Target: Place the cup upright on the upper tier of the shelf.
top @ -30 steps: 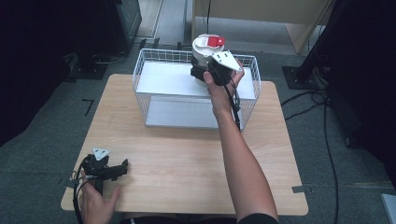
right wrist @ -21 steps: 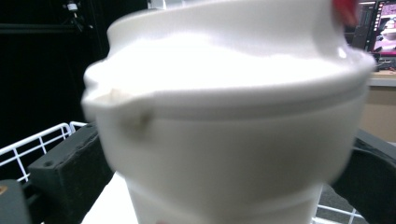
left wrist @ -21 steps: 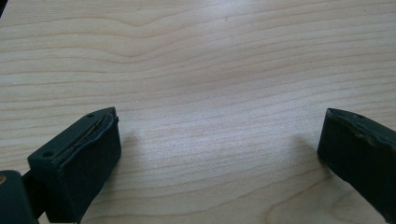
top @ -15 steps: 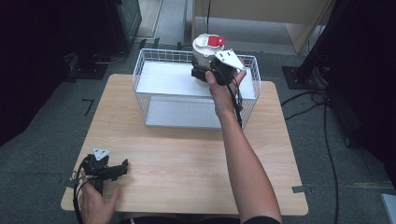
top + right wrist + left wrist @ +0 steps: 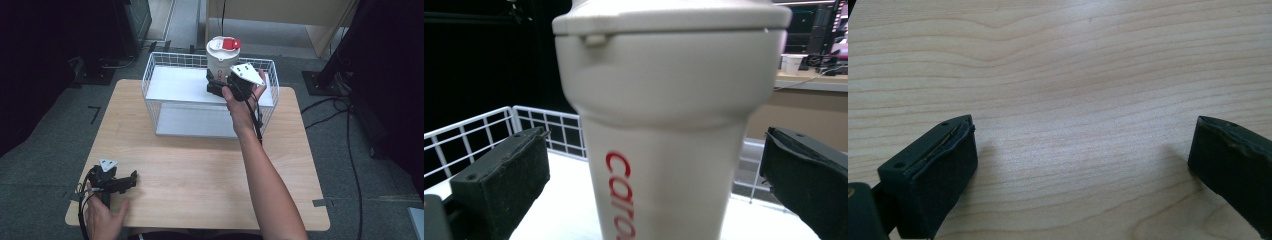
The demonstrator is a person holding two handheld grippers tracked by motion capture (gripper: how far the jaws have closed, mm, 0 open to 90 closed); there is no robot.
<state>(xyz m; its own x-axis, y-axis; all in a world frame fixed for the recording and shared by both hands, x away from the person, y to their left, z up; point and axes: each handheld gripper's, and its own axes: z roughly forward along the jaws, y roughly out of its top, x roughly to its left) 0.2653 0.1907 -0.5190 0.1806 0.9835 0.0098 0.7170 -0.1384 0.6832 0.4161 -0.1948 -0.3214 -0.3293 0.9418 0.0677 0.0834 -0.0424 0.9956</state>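
Table [image 5: 200, 165] and wire basket [image 5: 170, 54] lie just as they did a second ago, and the cup [image 5: 220, 62] has not shifted either: it stands upright inside the basket, on its white floor, close to the far wall. What has moved is the right gripper [image 5: 216, 80], and only a little. Its grey plate has drifted slightly toward the person while the cup stays put.

In the right gripper view the jaws stand wide apart, one on each side of the cup, with a clear gap to it on both sides, so nothing is being held. My reading is that the cup stands in the basket on its own, free of the tool. Whether the hand is letting it go or lining up to take it, I cannot tell.

Low at the table's near left corner, the left gripper [image 5: 131, 179] rests on the wood, unmoved, jaws spread over bare grain and empty.

The cup is a white tumbler, wider at the top than at the body, with a shoulder step below the rim. A white lid [image 5: 223, 46] sits on it, carrying a red flip tab [image 5: 231, 44]. Red lettering [image 5: 619, 195] runs down the side, starting "caro"; the rest is cut off.
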